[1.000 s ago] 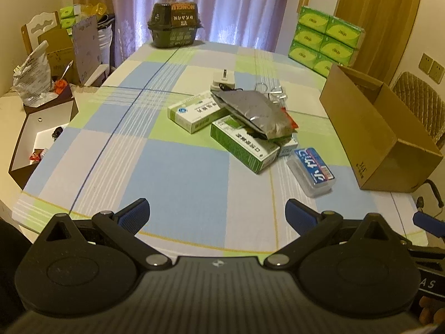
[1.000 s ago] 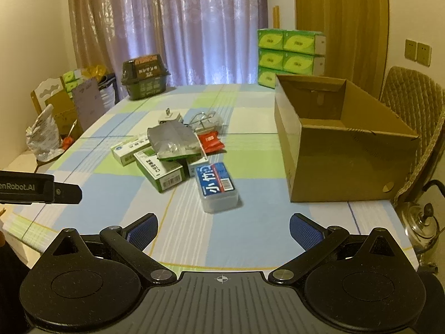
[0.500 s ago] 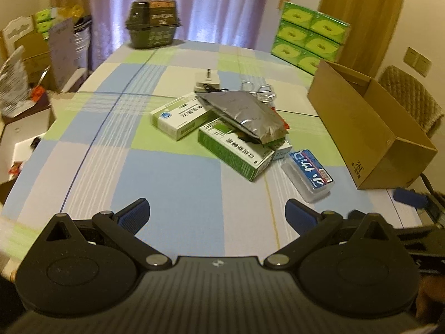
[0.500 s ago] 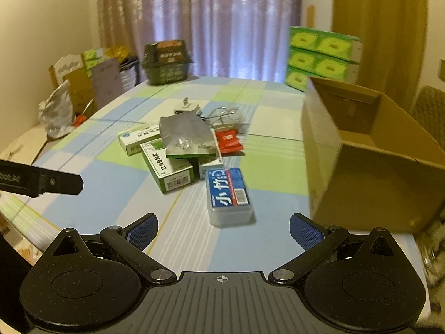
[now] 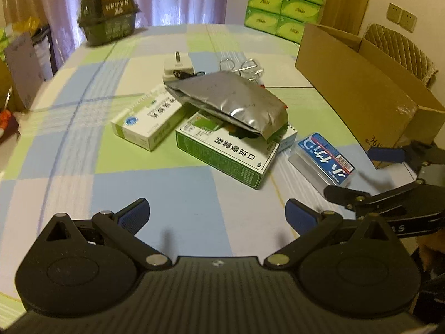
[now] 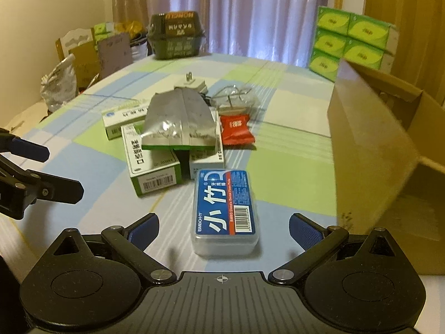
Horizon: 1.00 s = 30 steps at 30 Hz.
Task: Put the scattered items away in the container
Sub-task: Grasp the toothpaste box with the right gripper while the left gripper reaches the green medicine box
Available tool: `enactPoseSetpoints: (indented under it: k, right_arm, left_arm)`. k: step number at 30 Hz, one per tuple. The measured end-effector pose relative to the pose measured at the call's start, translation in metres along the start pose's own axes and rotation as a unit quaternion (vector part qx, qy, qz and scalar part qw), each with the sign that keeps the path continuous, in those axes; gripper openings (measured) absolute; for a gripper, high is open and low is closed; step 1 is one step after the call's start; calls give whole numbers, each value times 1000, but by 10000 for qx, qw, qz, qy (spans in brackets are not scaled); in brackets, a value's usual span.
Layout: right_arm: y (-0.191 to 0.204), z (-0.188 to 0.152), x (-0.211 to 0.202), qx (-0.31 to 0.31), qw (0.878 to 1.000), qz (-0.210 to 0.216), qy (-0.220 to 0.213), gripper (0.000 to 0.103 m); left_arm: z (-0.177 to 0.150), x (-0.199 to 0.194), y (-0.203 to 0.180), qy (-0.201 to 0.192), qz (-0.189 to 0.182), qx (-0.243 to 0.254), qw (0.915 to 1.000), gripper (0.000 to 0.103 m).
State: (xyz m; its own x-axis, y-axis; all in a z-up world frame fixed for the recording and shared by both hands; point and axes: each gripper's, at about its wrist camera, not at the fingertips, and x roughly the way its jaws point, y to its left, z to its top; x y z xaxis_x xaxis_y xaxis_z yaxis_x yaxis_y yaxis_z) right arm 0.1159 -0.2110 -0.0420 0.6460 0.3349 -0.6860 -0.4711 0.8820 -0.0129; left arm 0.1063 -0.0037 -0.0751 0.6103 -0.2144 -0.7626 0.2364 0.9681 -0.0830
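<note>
Right tool [image 6: 222,229]: your jaws stand wide apart and hold nothing; the blue pads flank the near end of the floss box without touching it.
Left tool [image 5: 217,215]: yours is spread wide too and empty, above bare cloth just short of the pile.
Floss box [image 6: 224,211]: clear case with a blue label, flat on the bench, lengthwise between your right pads; nearest of all the items to you.
Green box [image 5: 226,150]: lies flat at the front of the pile, ahead of your left tool, with one end under the foil pouch.
Foil pouch [image 5: 228,101]: silver, on top of the pile, resting across the green box and the white box.
White box [image 5: 148,118]: green-trimmed, left of the green box and touching it at a corner.
Small box [image 6: 207,156]: white, partly under the pouch, just beyond the floss box.
Red packet [image 6: 236,132]: right of the pouch, flat on the cloth.
Plug [image 5: 178,66]: white adapter behind the pile, prongs up, a dark cable at its base.
Wire clips [image 5: 244,66]: beside the plug, behind the pouch; details are too small to tell.
Carton [image 6: 370,144]: open cardboard box on your right, close to the floss box; you see only part of the inside.
Bench [image 5: 69,150]: checked blue, green and white cloth.
</note>
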Motion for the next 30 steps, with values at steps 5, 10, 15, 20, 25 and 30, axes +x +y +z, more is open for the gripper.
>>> enactPoseSetpoints:
  k: [5,10,15,20,25,30]
  right_arm:
    - [-2,1,15,-91,9999,-51,72,92]
    - [-1,5,20,-128,9999,-58,77,59]
    - [-1,12,22,-65,10000,-61,-20,59]
    - [11,14,31,-273,9996,-12,15,59]
    - [26,11,28,-512,9973,530,-40,58]
    - [19,4,23,-185,9995,253,-69,58]
  left_arm:
    - [1,15,3,42,-13,-100,9999,102]
    - [2,22,6,66,-22,-202,9998,102]
    - [6,24,7,-31,-102,-328,9994,102]
    - [9,22,12,-136,-37,-531,9985,102]
    - [7,17,24,-146,38,-726,9972,102]
    - [12,22,22,-187,77,-713,9972,102]
